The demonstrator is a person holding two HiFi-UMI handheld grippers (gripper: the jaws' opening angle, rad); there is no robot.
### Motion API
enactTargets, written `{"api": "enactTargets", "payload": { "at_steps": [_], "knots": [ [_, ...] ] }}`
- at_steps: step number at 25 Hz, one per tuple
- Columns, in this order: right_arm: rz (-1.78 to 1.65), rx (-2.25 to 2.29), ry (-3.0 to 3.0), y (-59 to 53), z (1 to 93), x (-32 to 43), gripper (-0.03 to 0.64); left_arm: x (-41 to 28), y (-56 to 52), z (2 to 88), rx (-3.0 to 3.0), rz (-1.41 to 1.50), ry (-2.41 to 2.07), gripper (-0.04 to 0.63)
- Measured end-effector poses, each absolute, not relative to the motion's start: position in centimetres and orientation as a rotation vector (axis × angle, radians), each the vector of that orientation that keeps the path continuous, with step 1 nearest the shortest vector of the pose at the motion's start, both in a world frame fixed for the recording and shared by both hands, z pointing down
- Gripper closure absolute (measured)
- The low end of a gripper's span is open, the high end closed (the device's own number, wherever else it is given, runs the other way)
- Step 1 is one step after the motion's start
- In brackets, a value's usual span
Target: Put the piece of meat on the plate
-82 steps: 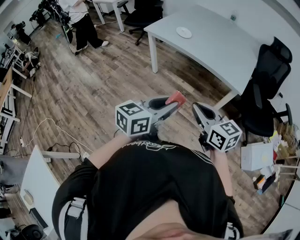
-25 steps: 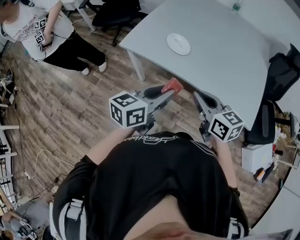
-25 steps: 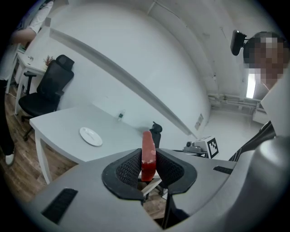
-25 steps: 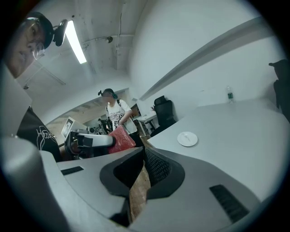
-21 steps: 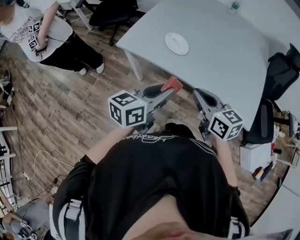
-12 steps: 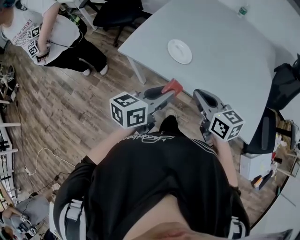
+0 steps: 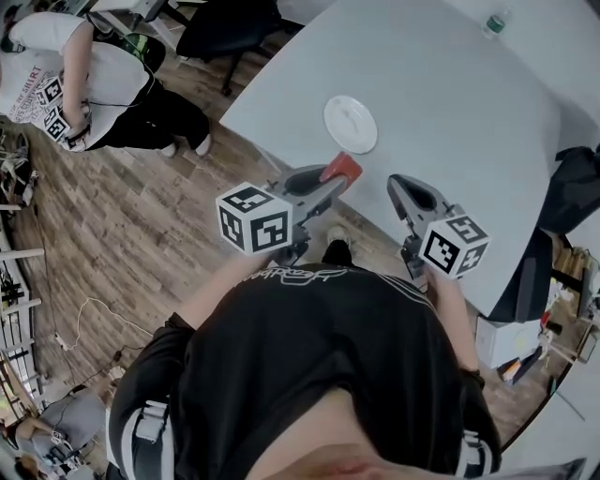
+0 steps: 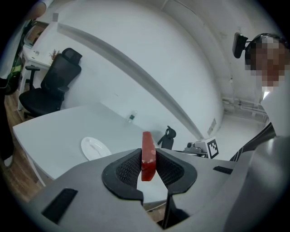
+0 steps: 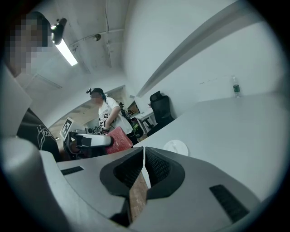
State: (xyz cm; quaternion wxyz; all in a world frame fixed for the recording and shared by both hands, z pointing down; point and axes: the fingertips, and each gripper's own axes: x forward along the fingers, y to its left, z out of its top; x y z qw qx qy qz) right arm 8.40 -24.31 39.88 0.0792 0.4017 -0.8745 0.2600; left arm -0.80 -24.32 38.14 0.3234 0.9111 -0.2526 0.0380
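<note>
showing, from a head camera looking steeply down, a person carrying two hand-held grippers up to a pale grey table (image 7: pixel 450 103).

toward the left, the left gripper (image 7: pixel 335 179) is clamped on the piece of meat (image 7: pixel 342 169). it is a flat red slab held on edge between the ribbed pads, its top poking out above the jaws. the meat is up in the air, seen against the near edge of the table. it is close to the white plate (image 7: pixel 351 124) but not yet over it. the plate lies empty on the table just beyond the gripper's tip. further right, the right gripper (image 7: pixel 397 186) has its jaws drawn together to a thin slit with nothing between them, and it hangs beside the left one, apart from the plate.

as a judgement, the pick-up is done and the carry is nearly done. what remains is to bring the meat over the plate, lower it and let go.

for writing, a bystander (image 7: pixel 84 70) at far left wears a white shirt with dark lettering too partial to read. the black-and-white squares on the gripper cubes are patterns, not words. script across the wearer's black shirt is illegible. at far right, the label on a small bottle (image 7: pixel 494 22) on the table is too small to read.
</note>
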Motion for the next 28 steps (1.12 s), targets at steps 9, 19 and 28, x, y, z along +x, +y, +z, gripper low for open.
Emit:
{"api": "enactTargets", "payload": {
  "at_steps": [9,19,28],
  "knots": [
    [0.82,1.197,-2.593,-29.8,41.1,11.3,0.6,2.0,-29.9,40.0,2.34,0.117,-0.671,0.502],
    [0.896,1.19,-2.542,-33.2,44.3,12.6,0.6,2.6,-34.1,44.6,2.262,0.195,-0.711,0.502],
    [0.959,1.171,-2.488,-33.8,47.1,13.4,0.6,3.2,-35.6,48.0,2.259,0.309,-0.747,0.502]
  ]
}}
